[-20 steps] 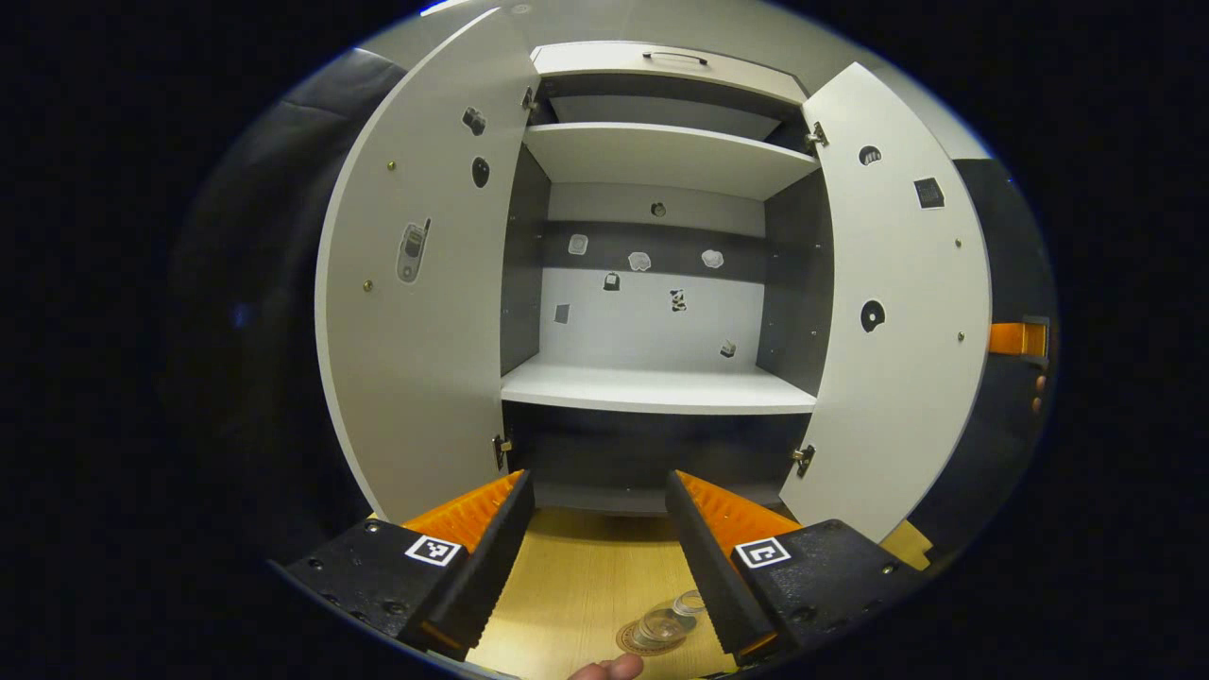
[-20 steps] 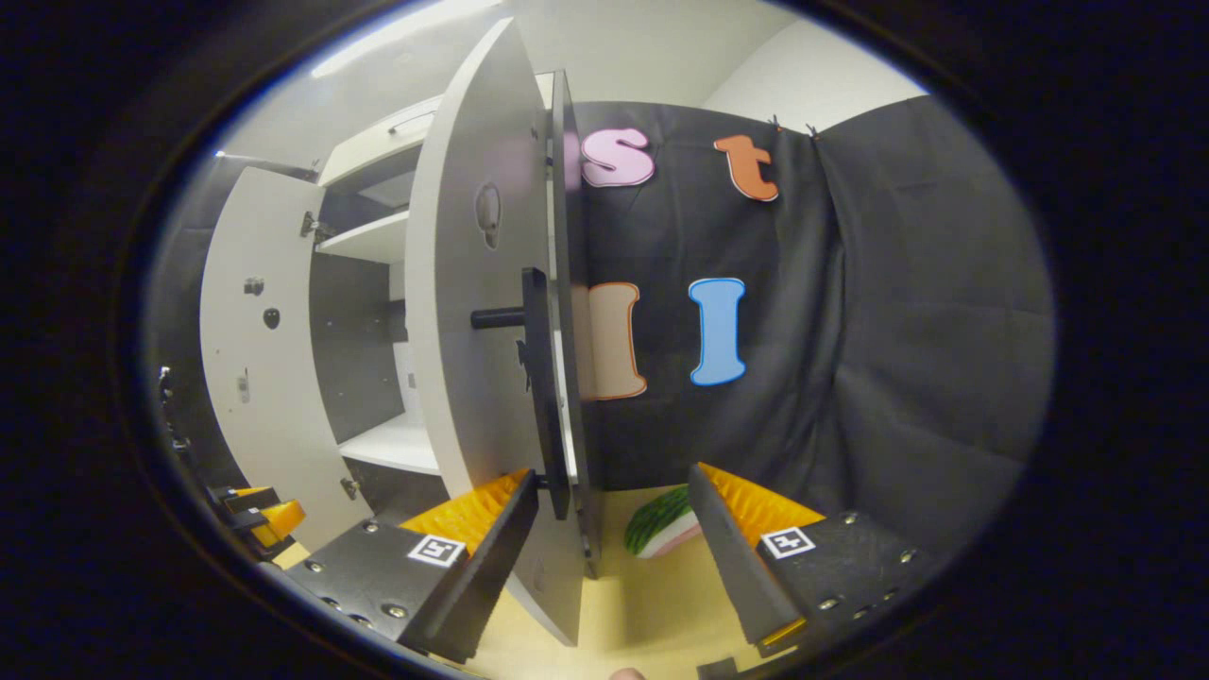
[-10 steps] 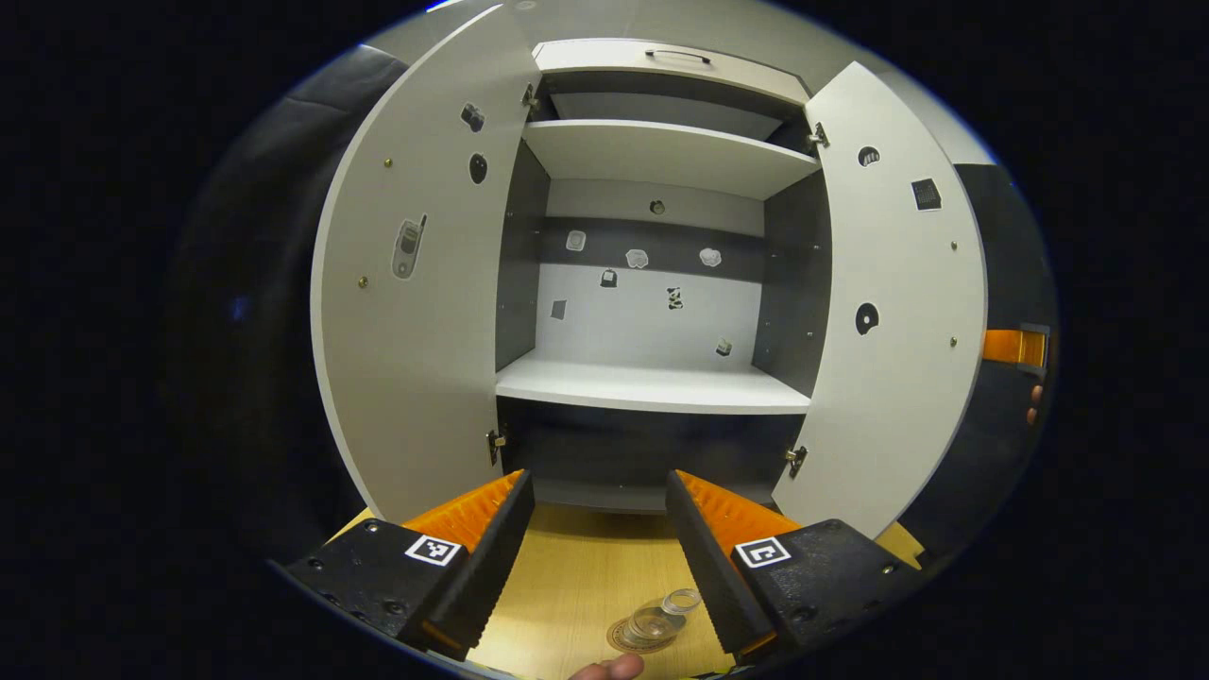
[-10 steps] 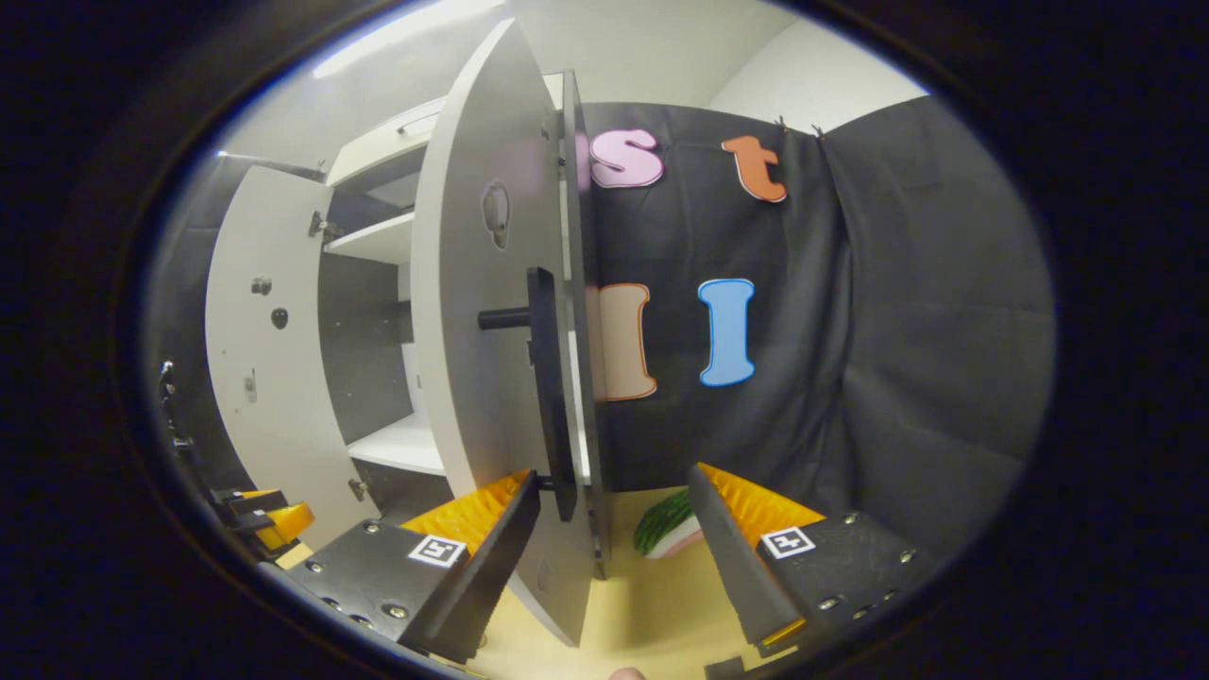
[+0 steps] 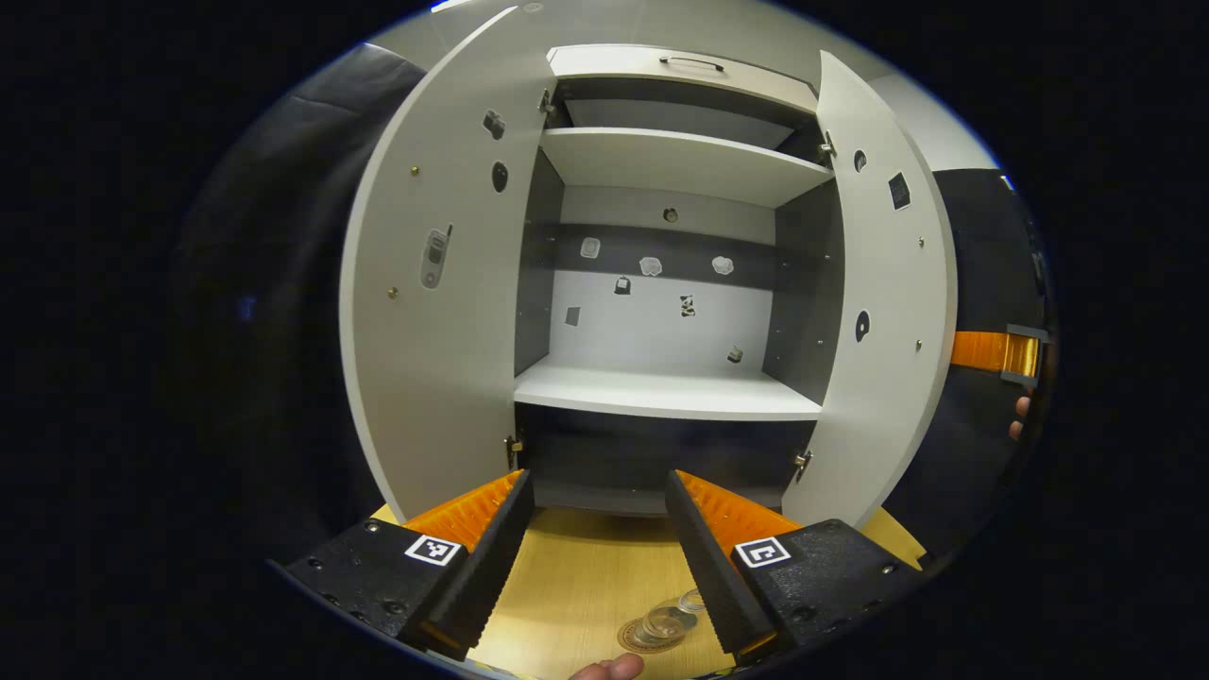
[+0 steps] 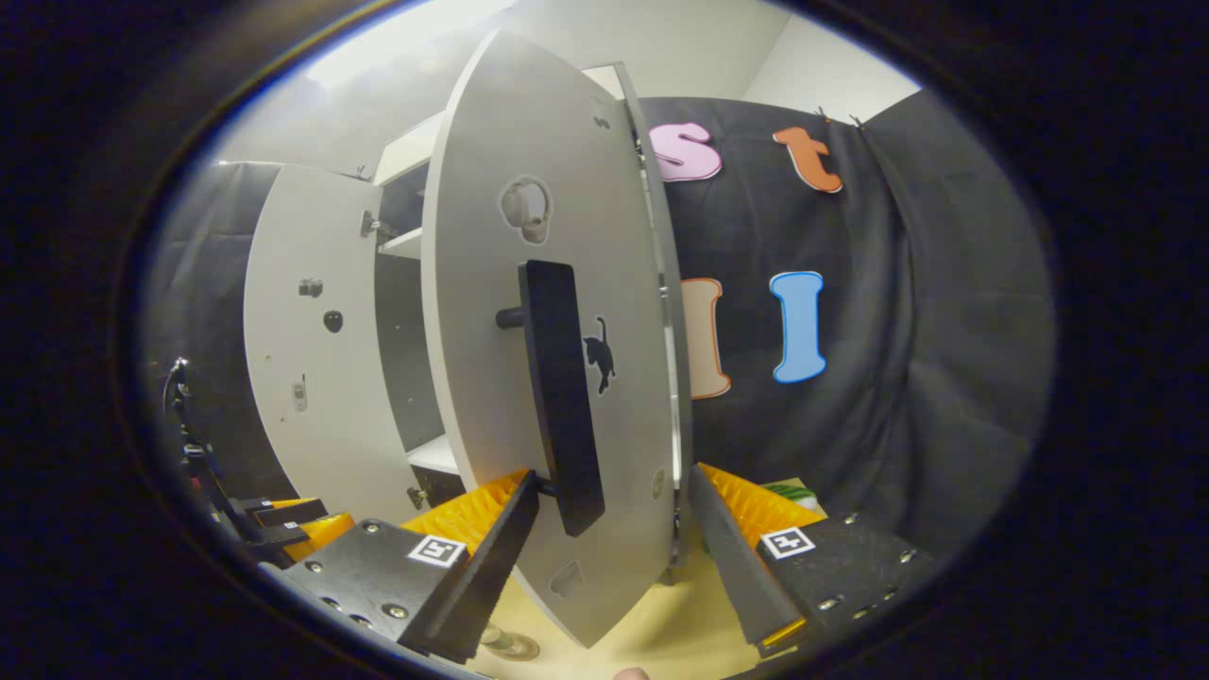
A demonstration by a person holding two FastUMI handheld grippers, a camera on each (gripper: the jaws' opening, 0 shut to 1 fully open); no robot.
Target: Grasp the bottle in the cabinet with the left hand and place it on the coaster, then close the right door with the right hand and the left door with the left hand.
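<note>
Black cloth lines the booth behind one grey cabinet with two doors, both open. Inside, two white shelves are visible, with small stickers on the back panel. One left door stands swung wide; one right door is partly swung, its single black bar handle just ahead of the right gripper. That gripper's two fingers are spread, one on each side of the door's lower edge; contact cannot be confirmed. One wooden tabletop lies below. The left gripper is held above it, fingers spread and holding nothing. One clear bottle stands on one round coaster, close to the left gripper's right-hand finger. One green-striped object sits past the right gripper, partly hidden.
</note>
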